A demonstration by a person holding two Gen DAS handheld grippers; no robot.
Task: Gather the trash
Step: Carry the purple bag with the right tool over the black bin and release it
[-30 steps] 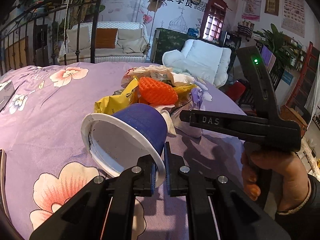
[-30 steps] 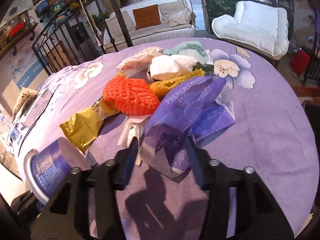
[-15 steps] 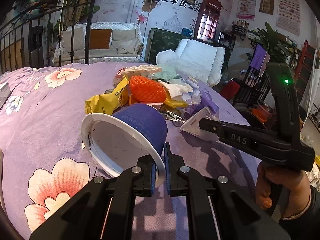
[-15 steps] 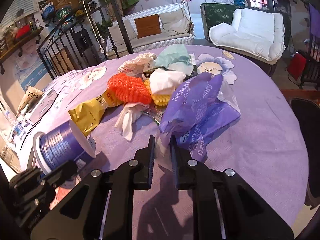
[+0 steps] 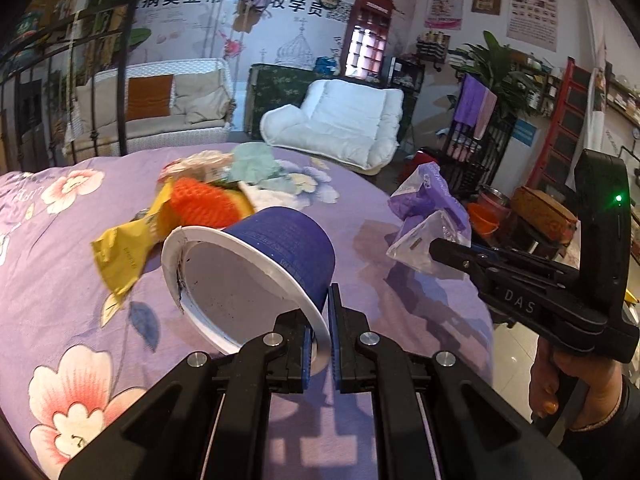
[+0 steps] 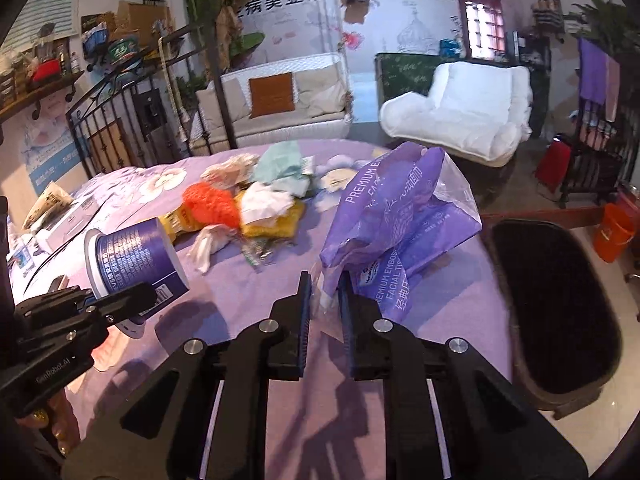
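My left gripper (image 5: 319, 322) is shut on the white rim of a blue paper cup (image 5: 256, 264), held on its side above the purple tablecloth; the cup also shows in the right wrist view (image 6: 134, 258). My right gripper (image 6: 323, 300) is shut on a purple tissue bag (image 6: 396, 224) and holds it lifted off the table; in the left wrist view the bag (image 5: 430, 220) hangs from the right gripper (image 5: 438, 246) at the right. A trash pile stays on the table: an orange foam net (image 6: 210, 204), a yellow wrapper (image 5: 124, 248), white tissue (image 6: 266, 202).
The round table has a purple flowered cloth (image 5: 60, 280); its right edge drops to the floor. A dark chair seat (image 6: 556, 308) stands right of the table, an orange bucket (image 6: 614, 232) beyond it. Boxes (image 6: 68, 216) lie at the table's left.
My right gripper closed on the purple tissue bag and lifted it up and to the right, away from the pile. My left gripper kept hold of the blue cup.
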